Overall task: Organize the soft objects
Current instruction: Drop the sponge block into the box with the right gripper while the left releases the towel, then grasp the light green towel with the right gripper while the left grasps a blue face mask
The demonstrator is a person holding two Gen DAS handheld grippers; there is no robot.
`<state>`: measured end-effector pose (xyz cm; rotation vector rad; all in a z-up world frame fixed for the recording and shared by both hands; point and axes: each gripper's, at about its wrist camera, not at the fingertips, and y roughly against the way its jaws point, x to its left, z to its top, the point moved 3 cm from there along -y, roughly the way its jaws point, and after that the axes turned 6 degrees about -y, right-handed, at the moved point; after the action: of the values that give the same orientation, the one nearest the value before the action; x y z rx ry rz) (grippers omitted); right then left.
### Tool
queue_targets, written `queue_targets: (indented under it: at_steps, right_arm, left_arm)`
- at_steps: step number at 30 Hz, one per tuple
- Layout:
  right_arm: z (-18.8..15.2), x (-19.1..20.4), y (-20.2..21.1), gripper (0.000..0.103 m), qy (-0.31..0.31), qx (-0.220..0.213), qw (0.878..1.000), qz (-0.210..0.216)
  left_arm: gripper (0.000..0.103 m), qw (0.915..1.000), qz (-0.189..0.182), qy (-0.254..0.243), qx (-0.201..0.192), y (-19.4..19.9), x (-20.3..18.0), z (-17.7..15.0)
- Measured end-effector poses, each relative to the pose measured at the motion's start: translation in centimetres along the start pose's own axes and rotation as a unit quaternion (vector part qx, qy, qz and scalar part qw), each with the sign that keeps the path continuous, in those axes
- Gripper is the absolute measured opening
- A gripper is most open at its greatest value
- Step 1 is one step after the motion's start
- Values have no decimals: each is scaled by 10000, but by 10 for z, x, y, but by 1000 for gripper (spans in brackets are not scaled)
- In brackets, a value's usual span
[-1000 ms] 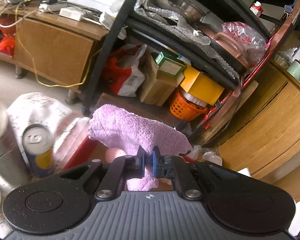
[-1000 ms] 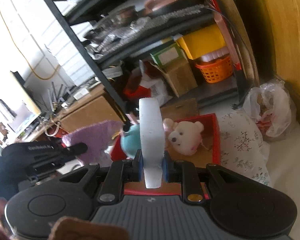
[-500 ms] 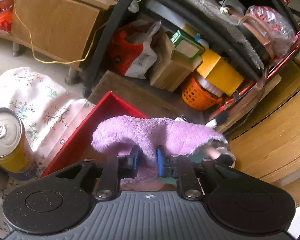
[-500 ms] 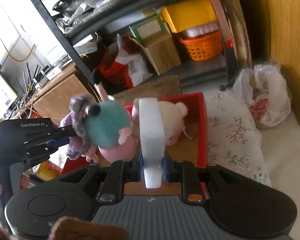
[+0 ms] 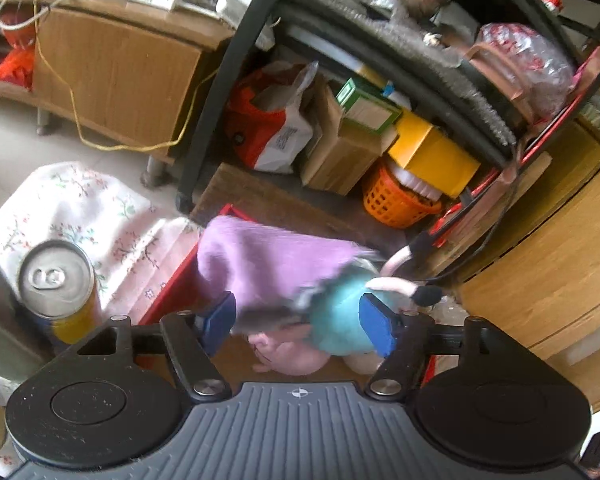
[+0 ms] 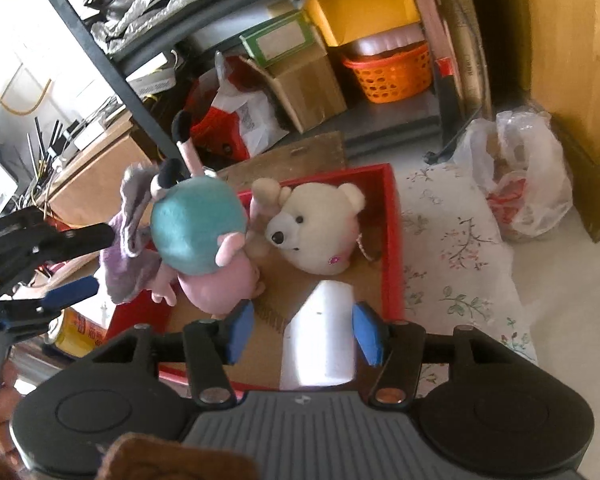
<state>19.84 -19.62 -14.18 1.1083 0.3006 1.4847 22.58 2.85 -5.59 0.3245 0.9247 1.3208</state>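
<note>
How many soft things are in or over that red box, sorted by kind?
Plush toys: 2, the white bear and the teal-headed doll
Purple towels: 1
White sponges: 1
Total: 4

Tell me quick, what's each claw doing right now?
Left gripper: jaws opening, off the purple towel.
Right gripper: jaws opening, white block lies loose between them in the red box.

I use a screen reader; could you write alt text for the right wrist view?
The right tongs are opening around a white foam block lying in a red box. A white teddy bear sits in the box beside a teal-headed plush toy.
</note>
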Motion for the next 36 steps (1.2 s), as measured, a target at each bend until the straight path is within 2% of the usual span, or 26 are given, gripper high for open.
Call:
queue_targets:
  at_steps: [6, 13, 23, 36]
  right_arm:
    - [-7, -3, 14, 26, -149, -17, 9998, 113]
    - [-18, -3, 43, 26, -186, -54, 9992, 337]
    - [-48, -1, 70, 26, -196, -17, 9986, 491]
    - [-92, -11, 77, 26, -95, 319, 9984, 460]
  left_arm:
    - [69, 10000, -67, 41, -60, 28, 3, -2]
    - [69, 9998, -6, -159, 108, 56, 11, -31]
    - [68, 9986, 66, -305, 433, 66, 19, -74]
    - [68, 9928, 245, -680, 957, 79, 32, -129]
